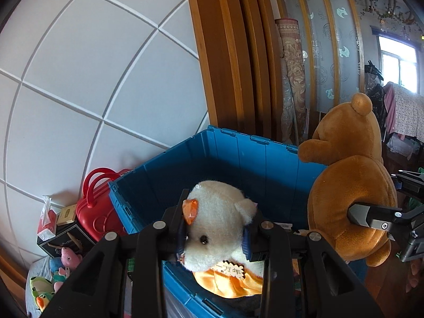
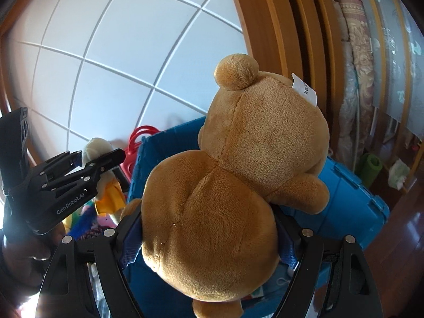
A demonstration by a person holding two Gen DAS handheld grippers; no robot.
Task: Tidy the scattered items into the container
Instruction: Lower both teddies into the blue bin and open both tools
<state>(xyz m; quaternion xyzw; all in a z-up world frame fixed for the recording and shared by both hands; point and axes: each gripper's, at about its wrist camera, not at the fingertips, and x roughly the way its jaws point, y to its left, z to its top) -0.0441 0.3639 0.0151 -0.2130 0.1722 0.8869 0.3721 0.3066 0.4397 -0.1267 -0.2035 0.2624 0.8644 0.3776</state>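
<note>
The left claw (image 1: 216, 228) pinched the white plush bear (image 1: 217, 222) by the head and held it above the near rim of the blue container (image 1: 254, 159). The right claw (image 2: 209, 238) gripped the brown plush bear (image 2: 233, 185) around its body, jaws spread wide by it, above the same container. A red case (image 1: 95, 206) stood beside the container's left wall.

Black left tool (image 2: 99, 159), silver screws, blue pads, white "GenRobot.AI" lettering.
</note>
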